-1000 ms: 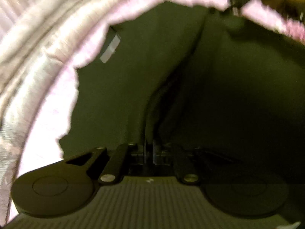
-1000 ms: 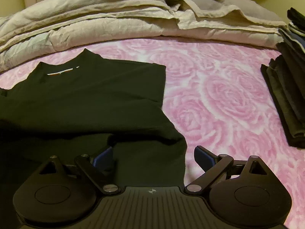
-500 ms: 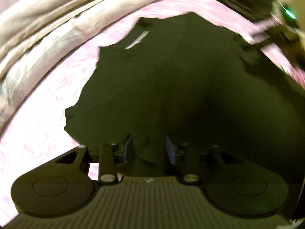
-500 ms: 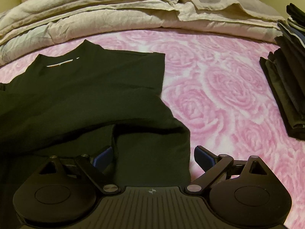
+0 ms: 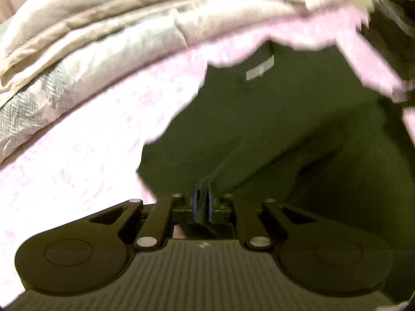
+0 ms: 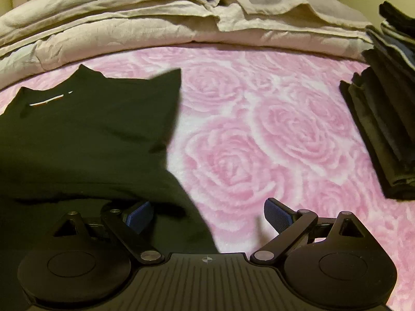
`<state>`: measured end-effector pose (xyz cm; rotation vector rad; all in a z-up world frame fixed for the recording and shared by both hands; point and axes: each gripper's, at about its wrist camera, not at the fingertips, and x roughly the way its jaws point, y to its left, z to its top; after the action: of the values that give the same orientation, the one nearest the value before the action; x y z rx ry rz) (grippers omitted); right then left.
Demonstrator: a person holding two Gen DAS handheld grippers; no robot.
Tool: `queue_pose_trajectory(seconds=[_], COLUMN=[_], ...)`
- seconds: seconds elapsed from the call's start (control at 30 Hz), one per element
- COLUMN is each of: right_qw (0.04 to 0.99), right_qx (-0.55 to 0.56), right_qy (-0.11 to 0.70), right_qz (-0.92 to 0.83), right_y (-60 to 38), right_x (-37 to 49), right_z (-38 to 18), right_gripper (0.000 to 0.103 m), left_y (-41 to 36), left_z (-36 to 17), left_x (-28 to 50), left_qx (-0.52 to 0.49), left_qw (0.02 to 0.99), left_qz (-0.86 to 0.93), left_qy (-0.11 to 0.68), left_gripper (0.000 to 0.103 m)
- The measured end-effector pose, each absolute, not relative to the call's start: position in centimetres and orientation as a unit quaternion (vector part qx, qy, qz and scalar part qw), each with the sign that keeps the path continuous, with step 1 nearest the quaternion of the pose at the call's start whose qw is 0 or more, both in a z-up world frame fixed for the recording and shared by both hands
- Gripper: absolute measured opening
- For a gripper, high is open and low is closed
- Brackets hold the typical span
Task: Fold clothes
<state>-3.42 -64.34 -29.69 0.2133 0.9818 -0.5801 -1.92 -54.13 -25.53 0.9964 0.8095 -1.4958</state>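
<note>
One shirt: we see the dark T-shirt [image 6: 85, 140] near-left on the pink blanket [image 6: 259, 134].
Left gripper [image 5: 203, 202]: jaws just closed, re-pinching a fabric fold.
Right gripper [image 6: 207, 215]: wide, holding nothing.
Meaning: we judge next fold starting.
Far right: folded stack [image 6: 386, 129].

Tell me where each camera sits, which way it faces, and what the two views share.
Left wrist: rides on the left tool, angled steeply down at the black shirt; the tool's jaws, which have just been closing, pinch a fold of it.
Right wrist: rides on the right tool, facing across the pink rose blanket toward the beige bedding; its jaws stand open over the shirt's edge, with stacked dark clothes at right.
Shared: shirt, blanket, bedding.
</note>
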Motion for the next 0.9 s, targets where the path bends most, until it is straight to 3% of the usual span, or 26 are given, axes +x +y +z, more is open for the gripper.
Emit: queue_pose_trajectory(seconds=[0.23, 0.43, 0.67, 0.77, 0.9], right_qw=[0.831, 0.825, 0.867, 0.872, 0.837], right_qx=[0.103, 0.124, 0.029, 0.07, 0.146], right_qy=[0.448, 0.453, 0.448, 0.408, 0.413], right_qz=[-0.313, -0.315, -0.214, -0.262, -0.327], right_y=[-66.5, -65.9, -63.2, -65.9, -68.9], right_x=[-4.3, -5.9, -3.9, -4.4, -6.5], right_z=[-30.2, -29.8, -29.7, -29.4, -30.3], right_gripper=[0.095, 0.095, 0.095, 0.095, 0.095], left_y=[-52.1, -51.2, -51.6, -52.0, -52.3], left_z=[-25.2, -23.8, -25.0, -25.5, -26.1], left_x=[-3.0, -5.6, -9.3, -10.1, -10.9], left_qx=[0.427, 0.404, 0.413, 0.417, 0.429], left_qw=[0.571, 0.55, 0.514, 0.506, 0.487], left_qz=[-0.619, -0.657, -0.682, -0.686, -0.689], left_qy=[0.329, 0.32, 0.317, 0.317, 0.321], left_gripper=[0.026, 0.028, 0.029, 0.029, 0.032])
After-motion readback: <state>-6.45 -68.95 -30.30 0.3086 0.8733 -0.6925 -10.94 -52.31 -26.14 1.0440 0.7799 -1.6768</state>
